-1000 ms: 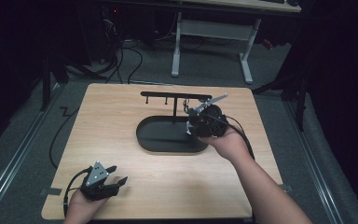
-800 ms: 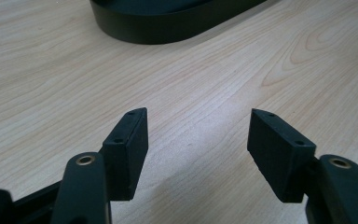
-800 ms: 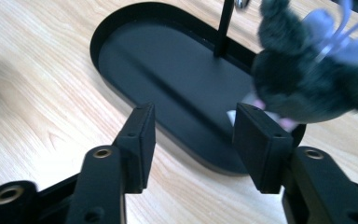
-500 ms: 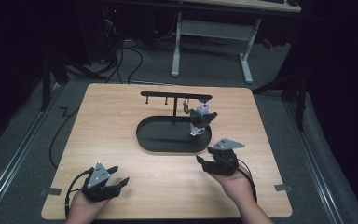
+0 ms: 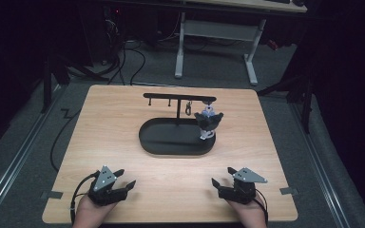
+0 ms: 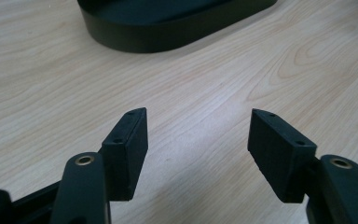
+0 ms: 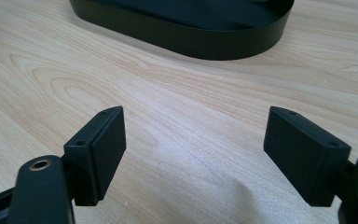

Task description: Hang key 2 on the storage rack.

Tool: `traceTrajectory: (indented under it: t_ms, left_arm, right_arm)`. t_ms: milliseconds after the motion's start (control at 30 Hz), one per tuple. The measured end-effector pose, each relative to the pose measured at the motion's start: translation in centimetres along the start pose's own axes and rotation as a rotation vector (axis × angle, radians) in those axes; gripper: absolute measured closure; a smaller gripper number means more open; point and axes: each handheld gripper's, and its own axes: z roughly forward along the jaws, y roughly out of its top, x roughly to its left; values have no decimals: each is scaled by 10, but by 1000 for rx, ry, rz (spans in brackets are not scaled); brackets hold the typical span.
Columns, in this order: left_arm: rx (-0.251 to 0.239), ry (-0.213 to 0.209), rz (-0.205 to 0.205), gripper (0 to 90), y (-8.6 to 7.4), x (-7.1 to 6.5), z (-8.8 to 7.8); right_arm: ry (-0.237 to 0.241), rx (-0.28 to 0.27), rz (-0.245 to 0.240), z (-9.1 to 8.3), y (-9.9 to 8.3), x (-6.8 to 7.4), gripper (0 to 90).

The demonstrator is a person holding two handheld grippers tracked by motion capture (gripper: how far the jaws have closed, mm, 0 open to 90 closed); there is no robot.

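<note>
A light wooden table (image 5: 123,123) with a visible grain is seen on a grey carpeted floor (image 5: 24,142) in a dim room; behind it a white-legged desk frame (image 5: 214,47) stands, and dark cables (image 5: 133,57) are trailed across the carpet. Near the table's middle a black oval tray-like base (image 5: 166,142) is placed, from which a thin black post with a horizontal hook bar (image 5: 178,98) rises. At the right end of that bar a small blue, white and black figure-like pendant (image 5: 207,122) is hung, its lower part reaching just above the base's right end.

The right gripper (image 5: 224,179) is held low at the table's near right edge, well apart from the pendant, which lies beyond it and slightly to its left. Its jaws have just been opening and are spread wide, with only bare wood between them. The left gripper (image 5: 123,178) is rested at the near left edge, its jaws likewise spread over bare wood, the base's dark wall ahead of it.
</note>
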Motion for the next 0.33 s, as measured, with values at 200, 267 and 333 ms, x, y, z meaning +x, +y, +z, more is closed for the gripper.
traceTrajectory:
  t_ms: [200, 267, 333]
  left_arm:
    - [6, -14, 20, 384, 1, -5, -1]
    - [1, -4, 27, 383, 2, -6, -3]
    - [-14, -1, 15, 376, 4, -6, -5]
  right_arm:
    - [6, -22, -18, 1, 3, 2, 197]
    - [10, -19, -25, 0, 2, 2, 190]
    - [7, -17, -18, -2, 0, 2, 183]
